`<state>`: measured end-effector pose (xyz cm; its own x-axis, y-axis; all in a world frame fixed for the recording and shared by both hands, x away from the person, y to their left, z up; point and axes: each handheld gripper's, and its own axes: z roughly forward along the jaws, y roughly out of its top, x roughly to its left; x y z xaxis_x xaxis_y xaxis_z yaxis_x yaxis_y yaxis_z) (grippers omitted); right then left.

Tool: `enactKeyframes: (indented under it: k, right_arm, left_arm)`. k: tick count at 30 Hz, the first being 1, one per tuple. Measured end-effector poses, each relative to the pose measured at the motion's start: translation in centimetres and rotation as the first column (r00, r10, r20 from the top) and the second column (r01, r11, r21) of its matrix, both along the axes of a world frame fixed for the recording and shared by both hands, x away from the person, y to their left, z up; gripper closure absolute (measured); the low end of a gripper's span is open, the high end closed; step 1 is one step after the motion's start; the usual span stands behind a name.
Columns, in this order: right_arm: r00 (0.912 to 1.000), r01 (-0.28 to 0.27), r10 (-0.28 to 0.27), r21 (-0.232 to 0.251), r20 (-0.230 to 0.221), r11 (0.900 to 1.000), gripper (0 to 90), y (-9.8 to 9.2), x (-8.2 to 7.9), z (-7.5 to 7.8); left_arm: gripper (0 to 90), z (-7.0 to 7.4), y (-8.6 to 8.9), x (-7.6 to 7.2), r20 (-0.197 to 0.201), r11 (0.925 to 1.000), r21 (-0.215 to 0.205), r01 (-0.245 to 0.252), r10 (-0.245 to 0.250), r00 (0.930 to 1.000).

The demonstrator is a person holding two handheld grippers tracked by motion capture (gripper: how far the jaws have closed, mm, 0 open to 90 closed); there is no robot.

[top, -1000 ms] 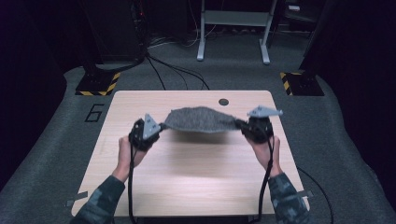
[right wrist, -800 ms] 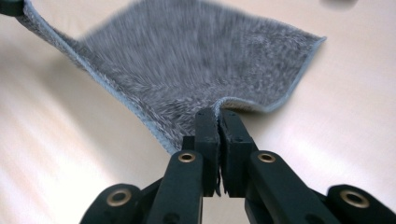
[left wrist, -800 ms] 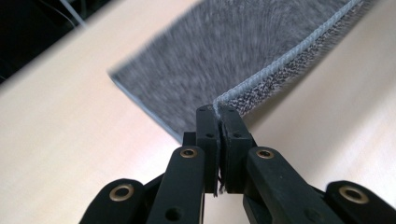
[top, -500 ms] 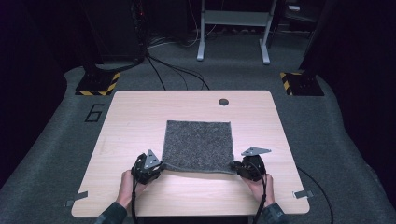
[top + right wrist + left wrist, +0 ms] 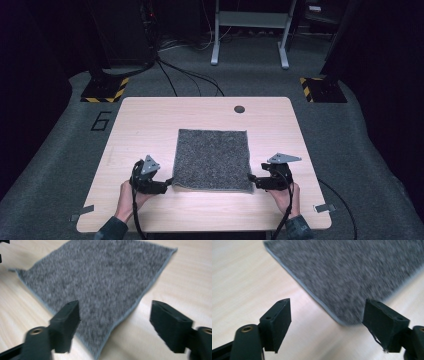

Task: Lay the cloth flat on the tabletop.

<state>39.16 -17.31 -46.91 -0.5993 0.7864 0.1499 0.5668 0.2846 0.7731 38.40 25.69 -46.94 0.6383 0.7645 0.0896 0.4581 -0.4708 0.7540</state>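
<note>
Grey cloth (image 5: 212, 160) lies flat and square on the table (image 5: 150, 120), toward the near edge, in the middle. Left gripper (image 5: 169, 183) sits at the cloth's near left corner; jaws wide, have just been opening, corner lies on the table ahead of them, pads not pressing on it. Right gripper (image 5: 251, 179) sits at the near right corner; jaws wide, just been opening, corner free between them. A dark round hole (image 5: 239, 108) sits near the table's far edge.

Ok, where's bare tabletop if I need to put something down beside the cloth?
Bare wood lies left and right of the square grey felt cloth, plus the far strip up to the dark round grommet. The near edge of the light wooden table is crowded by both tongs.
</note>
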Motion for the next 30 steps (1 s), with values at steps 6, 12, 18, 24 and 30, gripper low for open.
enactKeyframes:
  k: [6, 12, 18, 24, 30]
  right_arm:
    - [0.9999, -0.009, 0.009, -0.057, 0.008, 0.998, 15.1, 2.7, 2.5, 0.2]
    - [0.9973, -0.057, 0.050, -0.145, -0.054, 0.988, 13.3, 6.1, 4.3, -2.0]
    - [0.9957, -0.076, 0.065, -0.185, -0.066, 0.980, 8.4, 6.9, 5.7, -3.7]
    - [0.9925, -0.090, 0.070, -0.220, -0.100, 0.971, 8.7, 6.7, 6.4, -4.7]
    - [0.9951, -0.083, 0.068, -0.238, -0.072, 0.968, 9.4, 6.3, 6.9, -4.9]
  left_arm:
    - [16.7, 1.0, -1.1, 4.1, -0.027, 0.9999, -0.003, -0.012, 0.012, 0.9996]
    - [15.9, -1.6, -3.3, 7.5, -0.071, 0.9950, 0.098, -0.020, 0.027, 0.9971]
    - [16.6, -3.9, -4.0, 8.7, -0.098, 0.9887, 0.144, -0.041, 0.056, 0.9936]
    - [16.7, -4.3, -3.9, 8.5, -0.096, 0.9898, 0.132, -0.055, 0.068, 0.9931]
    - [16.8, -4.4, -4.4, 8.2, -0.105, 0.9912, 0.124, -0.047, 0.060, 0.9927]
